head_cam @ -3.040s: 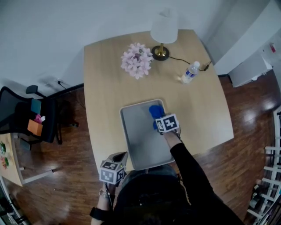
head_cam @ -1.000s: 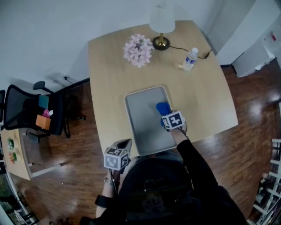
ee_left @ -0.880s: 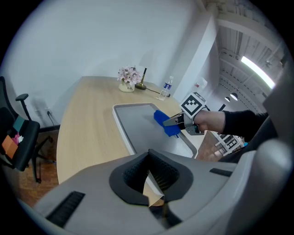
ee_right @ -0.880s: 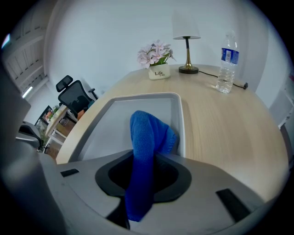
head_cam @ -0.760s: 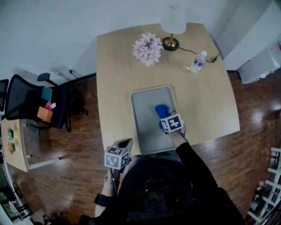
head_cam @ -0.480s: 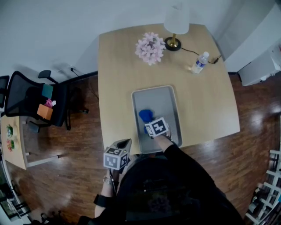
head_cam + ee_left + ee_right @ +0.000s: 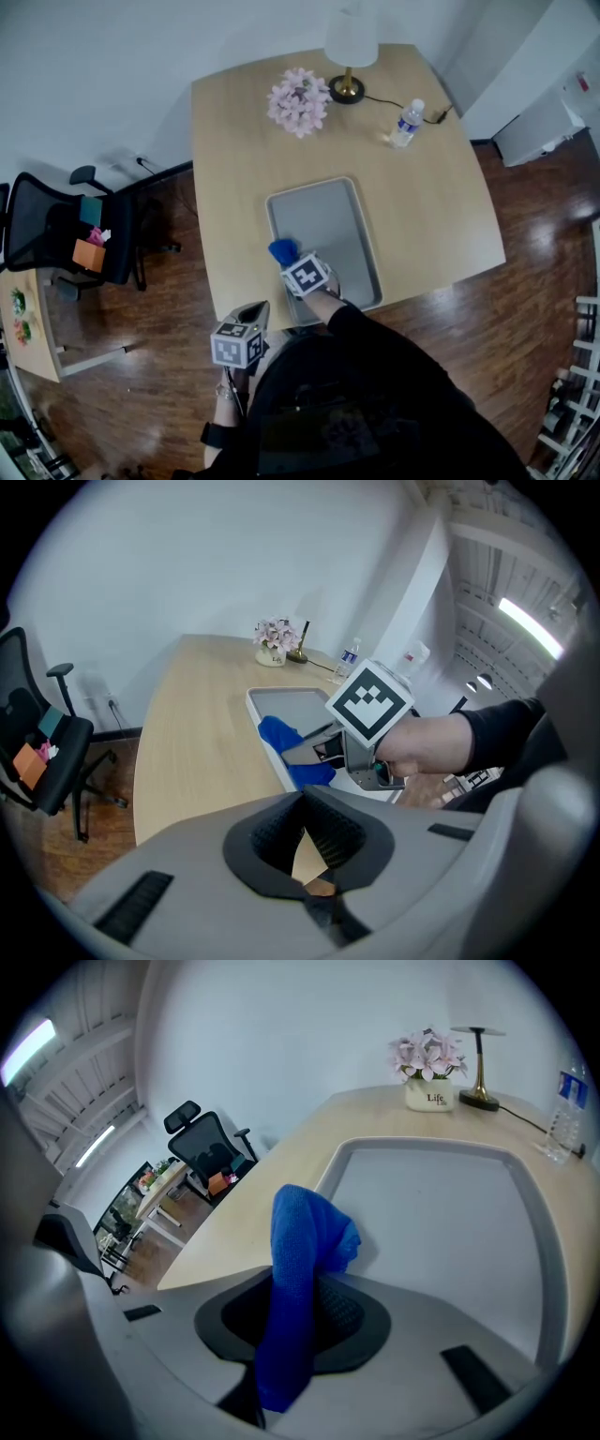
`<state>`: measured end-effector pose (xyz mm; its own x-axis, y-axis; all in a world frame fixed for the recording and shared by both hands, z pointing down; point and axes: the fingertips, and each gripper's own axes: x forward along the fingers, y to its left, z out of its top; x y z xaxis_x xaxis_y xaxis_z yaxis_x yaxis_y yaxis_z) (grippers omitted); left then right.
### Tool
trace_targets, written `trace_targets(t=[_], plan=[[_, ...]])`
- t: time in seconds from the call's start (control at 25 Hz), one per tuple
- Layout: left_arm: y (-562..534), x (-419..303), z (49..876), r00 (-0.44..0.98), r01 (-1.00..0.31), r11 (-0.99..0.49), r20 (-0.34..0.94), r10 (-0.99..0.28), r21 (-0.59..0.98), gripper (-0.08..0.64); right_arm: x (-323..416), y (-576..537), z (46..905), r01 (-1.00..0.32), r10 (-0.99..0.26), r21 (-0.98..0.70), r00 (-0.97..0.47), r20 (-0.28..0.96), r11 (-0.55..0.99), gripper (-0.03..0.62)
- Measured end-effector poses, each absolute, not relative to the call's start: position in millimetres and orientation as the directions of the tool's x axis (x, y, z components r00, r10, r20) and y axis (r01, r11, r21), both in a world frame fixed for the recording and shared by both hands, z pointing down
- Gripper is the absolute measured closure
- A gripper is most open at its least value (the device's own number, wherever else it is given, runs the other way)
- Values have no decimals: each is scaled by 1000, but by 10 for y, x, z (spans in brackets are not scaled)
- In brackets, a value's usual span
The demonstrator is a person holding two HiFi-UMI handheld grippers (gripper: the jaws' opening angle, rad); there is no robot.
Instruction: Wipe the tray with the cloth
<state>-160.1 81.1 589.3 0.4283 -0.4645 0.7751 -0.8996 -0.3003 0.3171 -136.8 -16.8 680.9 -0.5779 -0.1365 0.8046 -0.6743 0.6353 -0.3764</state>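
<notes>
A grey tray lies on the wooden table, near its front edge. My right gripper is shut on a blue cloth and holds it down at the tray's left rim, near the front left corner. In the right gripper view the cloth bulges out of the jaws over the tray's rim. My left gripper hangs off the table's front edge, left of the tray, shut and with nothing in it. From the left gripper view the cloth and tray lie ahead.
At the table's far end stand pink flowers, a lamp with a cable, and a water bottle. An office chair stands on the wooden floor to the left. Bare tabletop lies on both sides of the tray.
My right gripper has slid the cloth from the tray's right side across to its left rim. The left gripper has stayed below the table's front edge.
</notes>
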Motion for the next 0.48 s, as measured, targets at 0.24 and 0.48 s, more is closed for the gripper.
trace_targets(t=[0.24, 0.48], plan=[[721, -1450, 5883, 461, -877, -364, 767, -447, 315, 558, -1219, -161, 6728, -684, -149, -395, -591, 793, 613, 494], [659, -1347, 5886, 492, -853, -411, 758, -427, 322, 558, -405, -208, 6508, -768, -269, -301, -517, 813, 565, 494]])
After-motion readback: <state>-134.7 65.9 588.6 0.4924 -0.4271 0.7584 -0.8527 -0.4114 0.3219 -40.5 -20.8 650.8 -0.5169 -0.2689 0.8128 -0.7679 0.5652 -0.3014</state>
